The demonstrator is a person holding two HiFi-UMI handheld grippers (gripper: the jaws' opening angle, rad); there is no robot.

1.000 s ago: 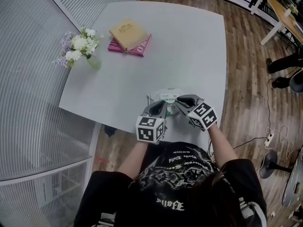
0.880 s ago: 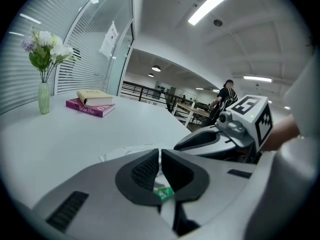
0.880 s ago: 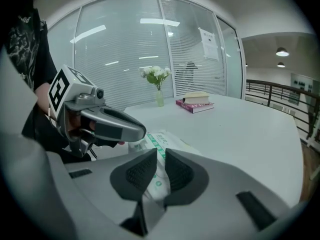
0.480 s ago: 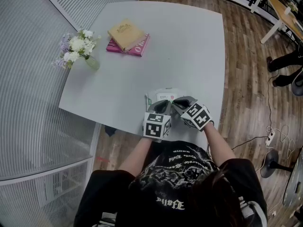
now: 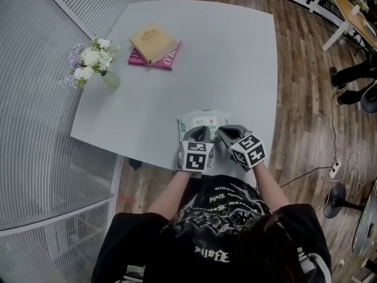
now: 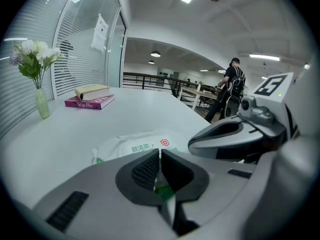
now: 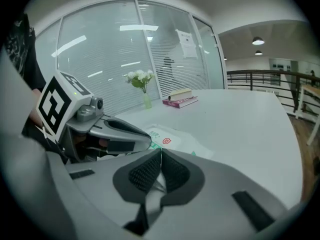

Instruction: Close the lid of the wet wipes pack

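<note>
Pale grey table (image 5: 235, 58) carries two stacked books (image 5: 154, 45) and a vase of flowers (image 5: 94, 61) at its far left, well apart from the white wet wipes pack (image 5: 203, 119) lying flat at the near edge. The left gripper (image 5: 197, 133) and right gripper (image 5: 227, 133) sit side by side over the pack's near end, each with its fingers (image 6: 145, 171) pressed together tip to tip.

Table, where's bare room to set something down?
Bare: the right side of the table past the books, and the middle between flower vase and wipes pack. Crowded: the near edge, where left gripper and right gripper sit at the pack.
</note>
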